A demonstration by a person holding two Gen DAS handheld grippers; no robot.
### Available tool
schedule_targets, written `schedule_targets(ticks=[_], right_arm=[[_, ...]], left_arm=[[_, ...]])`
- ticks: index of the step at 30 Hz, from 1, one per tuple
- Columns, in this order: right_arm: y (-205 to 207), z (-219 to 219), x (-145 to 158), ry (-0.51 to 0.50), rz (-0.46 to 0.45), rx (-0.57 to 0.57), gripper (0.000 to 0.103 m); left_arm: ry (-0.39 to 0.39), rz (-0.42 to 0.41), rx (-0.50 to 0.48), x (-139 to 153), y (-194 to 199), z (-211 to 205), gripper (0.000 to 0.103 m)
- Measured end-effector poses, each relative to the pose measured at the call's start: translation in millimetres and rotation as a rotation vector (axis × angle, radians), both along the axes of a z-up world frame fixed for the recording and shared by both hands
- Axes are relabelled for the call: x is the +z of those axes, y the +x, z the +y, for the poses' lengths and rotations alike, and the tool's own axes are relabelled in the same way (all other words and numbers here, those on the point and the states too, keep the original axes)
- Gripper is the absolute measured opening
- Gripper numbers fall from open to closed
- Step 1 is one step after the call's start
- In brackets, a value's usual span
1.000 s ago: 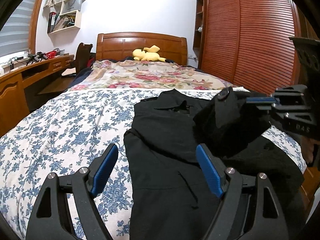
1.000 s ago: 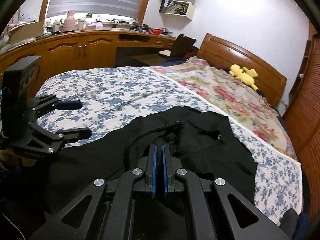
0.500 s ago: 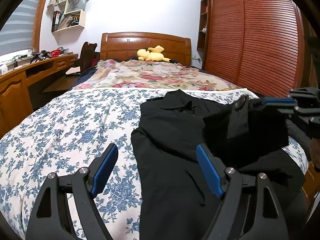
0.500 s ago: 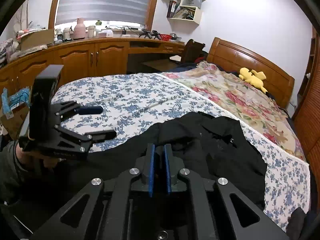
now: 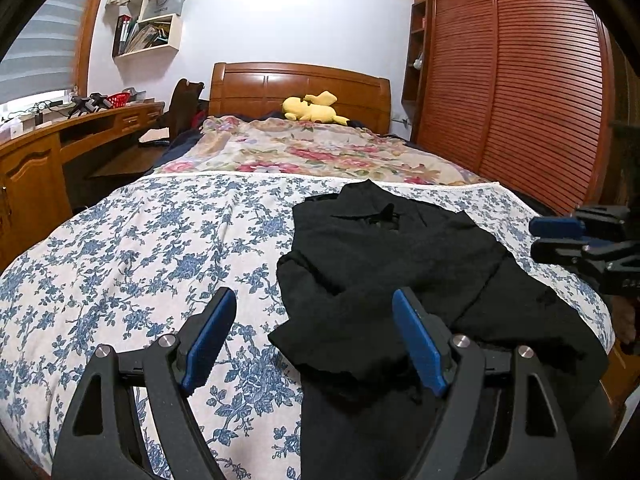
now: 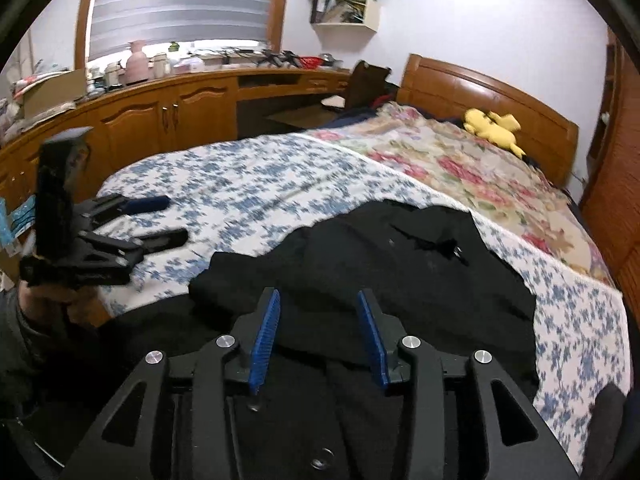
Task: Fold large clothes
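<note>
Your left gripper [image 5: 310,336] is hanging released over the blue-flowered bedspread [image 5: 140,248], the black garment [image 5: 400,256] lying just ahead to its right. Your right gripper [image 6: 318,334] is just opening, nothing gripped, garment spreading beneath it.

- A big bed [image 5: 140,248] has a blue flower cover and a wooden headboard [image 5: 300,88].
- A yellow soft toy [image 5: 312,109] lies near the headboard.
- A long wooden desk [image 6: 192,100] runs under a window blind [image 6: 180,0].
- Shelves [image 5: 148,24] hang on the pale wall [image 5: 300,12].
- A tall brown wardrobe [image 5: 520,88] stands beside the bed.
</note>
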State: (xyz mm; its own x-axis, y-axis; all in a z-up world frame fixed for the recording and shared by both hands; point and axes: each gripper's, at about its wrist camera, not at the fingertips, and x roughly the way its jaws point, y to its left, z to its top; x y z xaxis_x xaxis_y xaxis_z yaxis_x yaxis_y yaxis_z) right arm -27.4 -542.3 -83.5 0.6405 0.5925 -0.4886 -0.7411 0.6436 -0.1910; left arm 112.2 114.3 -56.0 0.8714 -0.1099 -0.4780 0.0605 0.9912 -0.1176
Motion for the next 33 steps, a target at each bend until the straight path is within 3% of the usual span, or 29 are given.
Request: schedule_targets(ticks=[10, 16, 23, 25, 33], right_arm=[[18, -34, -34, 0.000, 0.093, -0.111, 0.042], [28, -58, -52, 0.018, 0.153, -0.193, 0.042], [24, -78, -65, 0.034, 0.191, -0.252, 0.042], [20, -84, -68, 0.039, 0.201, -0.258, 0.042], [10, -107, -69, 0.078, 0.209, -0.281, 0.042]], left_arm=[[-0.014, 0.077, -0.037, -22, 1, -2, 0.080], [-0.010, 0.132, -0.077, -37, 3, -15, 0.050], [0.027, 0.187, -0.094, -48, 3, -33, 0.030], [0.041, 0.204, -0.092, -50, 6, -38, 0.009], [0.042, 0.162, -0.140, -28, -14, -63, 0.004]])
